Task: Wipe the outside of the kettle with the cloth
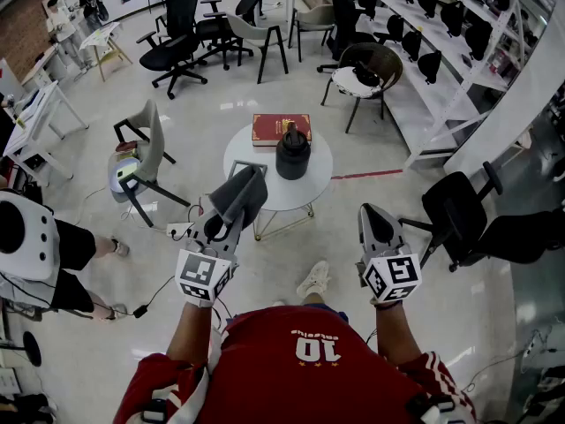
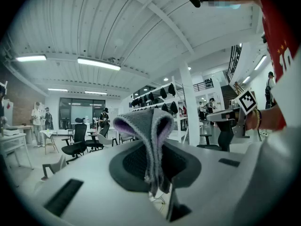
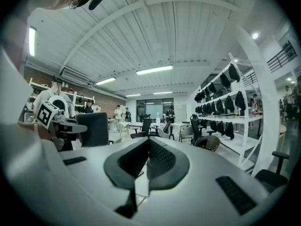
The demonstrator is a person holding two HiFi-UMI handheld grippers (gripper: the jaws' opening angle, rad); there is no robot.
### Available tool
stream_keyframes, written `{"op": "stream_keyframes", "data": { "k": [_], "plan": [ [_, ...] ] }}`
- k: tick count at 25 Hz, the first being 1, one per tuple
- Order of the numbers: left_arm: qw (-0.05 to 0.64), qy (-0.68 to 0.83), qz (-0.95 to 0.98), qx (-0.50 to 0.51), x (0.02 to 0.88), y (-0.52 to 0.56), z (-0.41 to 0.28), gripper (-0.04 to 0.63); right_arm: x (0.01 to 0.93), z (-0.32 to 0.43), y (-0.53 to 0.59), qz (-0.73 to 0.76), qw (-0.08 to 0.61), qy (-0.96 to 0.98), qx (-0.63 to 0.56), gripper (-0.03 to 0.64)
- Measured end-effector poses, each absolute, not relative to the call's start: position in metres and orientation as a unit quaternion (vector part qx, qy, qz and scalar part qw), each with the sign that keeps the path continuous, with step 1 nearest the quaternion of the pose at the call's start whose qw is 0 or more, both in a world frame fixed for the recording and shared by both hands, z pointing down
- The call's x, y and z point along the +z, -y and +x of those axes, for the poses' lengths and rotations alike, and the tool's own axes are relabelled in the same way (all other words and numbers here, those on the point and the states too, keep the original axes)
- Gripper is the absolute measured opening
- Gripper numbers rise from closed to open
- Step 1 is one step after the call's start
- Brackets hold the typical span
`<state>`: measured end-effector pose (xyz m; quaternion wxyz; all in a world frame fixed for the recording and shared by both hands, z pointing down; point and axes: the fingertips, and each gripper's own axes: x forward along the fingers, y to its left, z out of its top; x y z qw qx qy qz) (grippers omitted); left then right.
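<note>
Cloth (image 2: 146, 126) hangs pinched in the left gripper (image 2: 157, 180); the right gripper (image 3: 148, 160) is pressed together, empty. The kettle (image 1: 292, 155) stands on the round tabletop (image 1: 250, 159), well ahead. Best to step close, then press the cloth flat against its side.

Our head camera looks steeply down on the far round table (image 1: 309, 185); both gripper cameras face level and forward, sharing the right-hand shelves (image 3: 225, 108).
</note>
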<state>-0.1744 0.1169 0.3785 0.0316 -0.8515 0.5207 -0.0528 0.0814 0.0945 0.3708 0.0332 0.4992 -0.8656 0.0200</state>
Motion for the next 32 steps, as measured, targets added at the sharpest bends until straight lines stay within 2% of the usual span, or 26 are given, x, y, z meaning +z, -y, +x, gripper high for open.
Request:
{"op": "stream_keyframes", "data": {
  "k": [32],
  "plan": [
    [0.005, -0.526, -0.849, -0.043, 0.387, -0.117, -0.188, 0.049, 0.369, 0.072, -0.090, 0.497, 0.027, 0.867, 0.022, 0.017]
  ]
}}
